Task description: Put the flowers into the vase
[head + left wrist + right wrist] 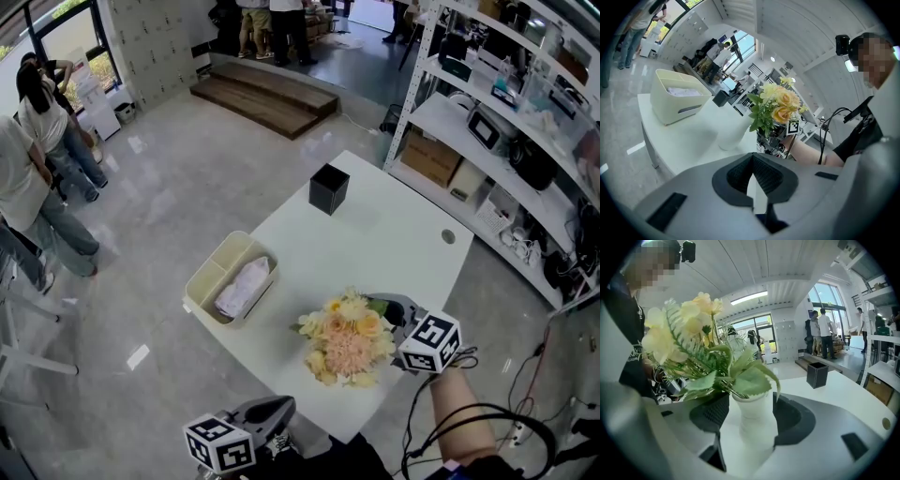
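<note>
1: Both grippers, status?
2: left gripper (pixel 752 161) is pinched nearly together with nothing in it, low at the near side of the table (pixel 394 234). right gripper (pixel 746 411) is spread wide with the vase (pixel 754 420) standing between its jaws. There's a gap at one pad and the other sits just beside the wall. Reads as not clamped.
1: Flowers?
2: flowers (pixel 347 339) are in the vase, stems down the neck, and the vase is upright on the table. Placement looks done. What's left is a clean exit.
1: How?
2: Centre the jaws so neither pad rubs the wall, then draw straight back along the jaw line, level. Don't lift: leaves (pixel 752 380) droop over the jaws and a snag could tip it. The bouquet looks top-heavy on a slim vase, so go slow. Left can sit idle, or hover close as a catch.
</note>
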A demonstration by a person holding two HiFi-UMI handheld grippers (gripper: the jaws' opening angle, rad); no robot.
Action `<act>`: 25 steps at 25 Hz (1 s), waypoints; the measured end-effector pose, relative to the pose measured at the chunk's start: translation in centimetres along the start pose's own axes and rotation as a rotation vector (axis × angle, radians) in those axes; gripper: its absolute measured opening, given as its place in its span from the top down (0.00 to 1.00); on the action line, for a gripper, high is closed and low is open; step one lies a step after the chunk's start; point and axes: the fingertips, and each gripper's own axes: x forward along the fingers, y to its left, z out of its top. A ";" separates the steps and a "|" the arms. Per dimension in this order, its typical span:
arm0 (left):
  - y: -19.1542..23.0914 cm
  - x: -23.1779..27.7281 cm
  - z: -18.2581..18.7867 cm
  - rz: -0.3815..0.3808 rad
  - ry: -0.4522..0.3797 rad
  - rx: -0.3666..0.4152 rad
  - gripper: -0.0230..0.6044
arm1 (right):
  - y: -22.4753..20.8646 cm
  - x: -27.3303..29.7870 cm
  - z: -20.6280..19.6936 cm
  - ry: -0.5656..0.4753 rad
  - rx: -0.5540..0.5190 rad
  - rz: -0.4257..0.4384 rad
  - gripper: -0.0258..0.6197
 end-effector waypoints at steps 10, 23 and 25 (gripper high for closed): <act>-0.1 -0.2 0.0 0.002 0.006 0.001 0.96 | 0.4 0.3 0.0 0.056 -0.049 0.073 0.46; 0.1 -0.1 0.1 0.003 0.004 -0.002 0.96 | 0.5 0.9 -2.2 0.147 -0.094 0.073 0.44; 0.2 -0.1 0.2 0.003 0.003 -0.003 0.96 | 0.2 0.6 -2.5 0.145 -0.081 0.058 0.44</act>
